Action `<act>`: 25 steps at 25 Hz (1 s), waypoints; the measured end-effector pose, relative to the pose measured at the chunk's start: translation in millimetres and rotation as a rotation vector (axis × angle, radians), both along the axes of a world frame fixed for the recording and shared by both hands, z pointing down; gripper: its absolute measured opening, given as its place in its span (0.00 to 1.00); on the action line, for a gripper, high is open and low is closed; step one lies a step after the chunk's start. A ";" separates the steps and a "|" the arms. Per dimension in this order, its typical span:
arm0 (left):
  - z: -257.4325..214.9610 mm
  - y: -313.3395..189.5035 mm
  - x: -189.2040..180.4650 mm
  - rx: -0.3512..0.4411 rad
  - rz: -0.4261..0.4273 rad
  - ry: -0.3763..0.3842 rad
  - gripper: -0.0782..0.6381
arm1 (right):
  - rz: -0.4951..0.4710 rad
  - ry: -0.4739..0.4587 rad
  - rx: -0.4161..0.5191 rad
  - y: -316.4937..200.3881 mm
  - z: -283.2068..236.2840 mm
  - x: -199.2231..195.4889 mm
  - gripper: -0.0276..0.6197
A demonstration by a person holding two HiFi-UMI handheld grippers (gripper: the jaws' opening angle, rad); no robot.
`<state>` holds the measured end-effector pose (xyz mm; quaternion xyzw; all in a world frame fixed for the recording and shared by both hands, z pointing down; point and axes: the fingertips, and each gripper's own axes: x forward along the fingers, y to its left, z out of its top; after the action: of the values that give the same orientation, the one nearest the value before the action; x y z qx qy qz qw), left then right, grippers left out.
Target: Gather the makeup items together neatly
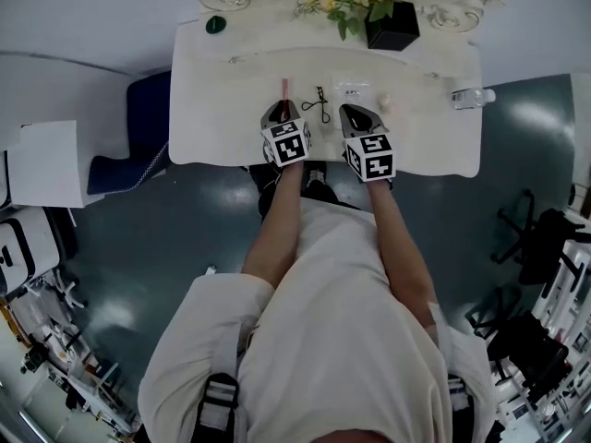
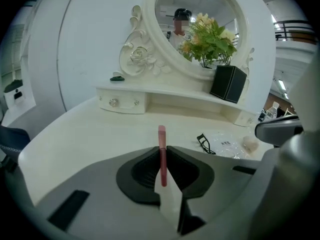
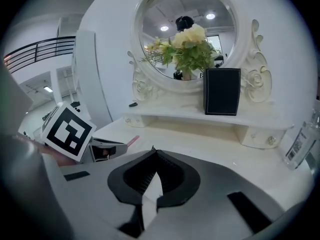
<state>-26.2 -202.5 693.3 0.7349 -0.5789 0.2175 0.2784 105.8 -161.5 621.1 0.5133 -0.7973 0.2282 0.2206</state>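
Note:
My left gripper [image 1: 283, 109] is shut on a slim pink stick [image 2: 161, 143] whose far end pokes out past the jaws over the white vanity top [image 1: 222, 109]. Right of it on the tabletop lie a black eyelash curler [image 1: 319, 102], a clear packet [image 1: 354, 90] and a small beige sponge [image 1: 384, 102]. The left gripper view has the curler [image 2: 203, 143], packet [image 2: 226, 144] and sponge [image 2: 248, 144] at lower right. My right gripper [image 1: 354, 111] hovers just in front of the packet, its jaws [image 3: 154, 150] shut with nothing between them.
A black vase of flowers [image 1: 392, 26] and a small dark green item [image 1: 215, 24] stand on the raised back shelf under the round mirror [image 2: 200, 29]. A clear water bottle [image 1: 473, 97] lies at the table's right end. A blue chair [image 1: 138, 146] stands left of the table.

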 end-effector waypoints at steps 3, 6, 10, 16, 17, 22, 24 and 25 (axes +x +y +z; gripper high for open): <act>4.9 4.0 18.7 -0.028 0.024 -0.004 0.18 | 0.040 0.003 -0.001 5.5 1.2 20.6 0.10; 10.1 6.7 26.4 -0.053 0.027 -0.019 0.18 | 0.073 0.002 -0.002 9.7 1.5 36.7 0.10; 17.6 10.2 27.6 -0.087 0.018 -0.029 0.18 | 0.104 -0.002 -0.004 15.0 1.8 51.2 0.10; 20.6 10.4 19.7 -0.093 0.019 -0.039 0.22 | 0.151 -0.035 -0.008 18.6 1.9 62.2 0.10; 16.3 11.2 20.5 -0.087 0.036 -0.044 0.23 | 0.162 -0.044 -0.011 19.1 3.0 63.1 0.10; 0.2 16.6 19.0 -0.058 0.096 -0.067 0.23 | 0.206 -0.067 -0.008 16.6 4.7 66.1 0.10; -7.3 17.3 18.2 -0.038 0.120 -0.068 0.23 | 0.226 -0.069 -0.003 17.5 4.7 67.9 0.10; -10.2 18.2 18.7 -0.023 0.138 -0.067 0.23 | 0.237 -0.071 -0.004 19.3 5.8 68.8 0.10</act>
<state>-7.4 -184.2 683.1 0.7620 -0.5335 0.2674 0.2516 174.6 -142.2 626.9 0.5951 -0.7380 0.2723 0.1646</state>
